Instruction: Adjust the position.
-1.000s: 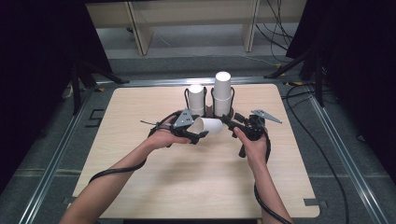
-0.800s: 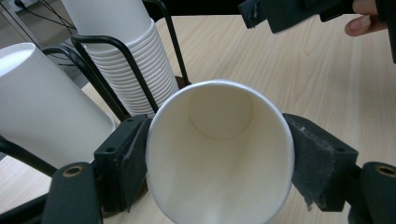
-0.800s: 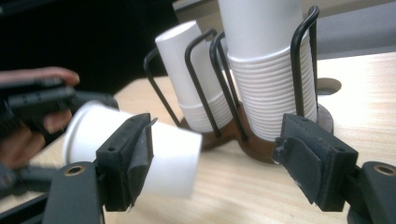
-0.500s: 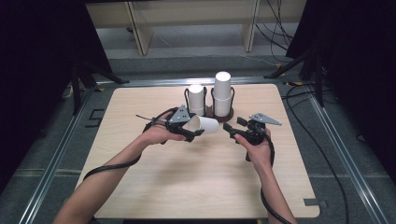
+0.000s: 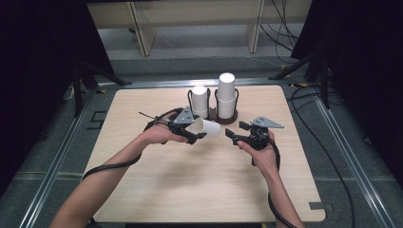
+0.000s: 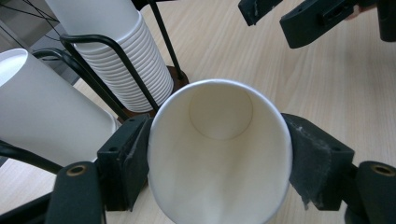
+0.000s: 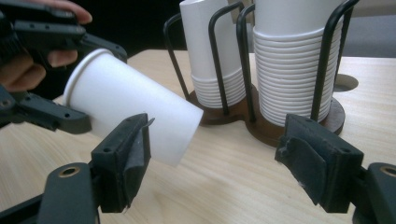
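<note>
A: Bare pale wooden tabletop point(image 5: 199, 190) lies open near the person's side. Obstacles?

B: The black wire cup holder point(image 5: 218, 114) with two white paper cup stacks point(image 5: 226, 92) stands just behind the tilted white paper cup point(image 5: 205, 128), blocking the far side.

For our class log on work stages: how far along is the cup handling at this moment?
Done: one paper cup is out of the wire holder and lies sideways, clamped near its rim in the left gripper. In hand: the right gripper stands open just beyond the cup's base, apart from it. Left: the cup rests nowhere on the table yet, and both stacks remain in the holder.
</note>
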Available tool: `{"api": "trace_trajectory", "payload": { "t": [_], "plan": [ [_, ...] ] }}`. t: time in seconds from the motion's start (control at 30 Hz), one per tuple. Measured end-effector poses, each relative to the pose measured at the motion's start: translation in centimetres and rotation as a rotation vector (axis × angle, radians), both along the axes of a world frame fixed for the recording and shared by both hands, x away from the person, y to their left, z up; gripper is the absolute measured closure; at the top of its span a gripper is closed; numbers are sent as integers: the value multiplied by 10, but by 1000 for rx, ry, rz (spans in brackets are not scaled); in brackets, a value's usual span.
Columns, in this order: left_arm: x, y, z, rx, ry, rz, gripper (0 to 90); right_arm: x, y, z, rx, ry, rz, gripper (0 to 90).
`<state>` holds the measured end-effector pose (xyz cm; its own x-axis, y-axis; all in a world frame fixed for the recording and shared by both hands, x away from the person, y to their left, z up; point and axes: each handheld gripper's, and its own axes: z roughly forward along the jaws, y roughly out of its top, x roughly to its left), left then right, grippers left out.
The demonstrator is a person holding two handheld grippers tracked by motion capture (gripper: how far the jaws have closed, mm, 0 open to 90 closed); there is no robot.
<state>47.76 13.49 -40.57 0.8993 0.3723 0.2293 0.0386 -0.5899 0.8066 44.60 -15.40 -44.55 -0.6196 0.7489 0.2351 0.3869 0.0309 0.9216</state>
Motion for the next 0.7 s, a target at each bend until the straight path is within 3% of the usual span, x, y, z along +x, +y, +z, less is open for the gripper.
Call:
{"api": "trace_trajectory", "payload": {
  "t": [0.03, 0.07, 0.1, 0.2, 0.27, 0.33, 0.47, 0.5, 0.57, 0.6, 0.7],
  "plan": [
    [0, 1, 2, 20, -4, -11, 276, -1, 0, 0, -19, 1, 9, 254],
    [0, 0, 2, 10, 1, -11, 276, -2, 2, 1, -10, 27, 15, 254],
    [0, 0, 3, 7, -3, -14, 276, -1, 2, 0, -30, -4, 29, 254],
    [1, 0, 6, 26, 4, -25, 276, -2, 5, 0, -66, 21, 63, 256],
    [1, 0, 6, 49, -5, -37, 277, -2, 5, -1, -105, -7, 78, 256],
    [2, 0, 7, 64, -2, -41, 277, -4, 8, -1, -122, 16, 85, 257],
    [3, -2, 9, 104, -10, -58, 277, -4, 10, -1, -214, -31, 133, 259],
    [3, -3, 10, 105, -5, -64, 278, -6, 12, -1, -217, -18, 129, 261],
    [4, -3, 12, 113, 1, -68, 278, -4, 12, 0, -257, -47, 152, 263],
    [4, -3, 12, 121, -1, -69, 278, -7, 14, 0, -250, -29, 154, 263],
    [5, -4, 14, 147, -3, -74, 278, -6, 15, 1, -286, -63, 188, 265]
  ]
}}
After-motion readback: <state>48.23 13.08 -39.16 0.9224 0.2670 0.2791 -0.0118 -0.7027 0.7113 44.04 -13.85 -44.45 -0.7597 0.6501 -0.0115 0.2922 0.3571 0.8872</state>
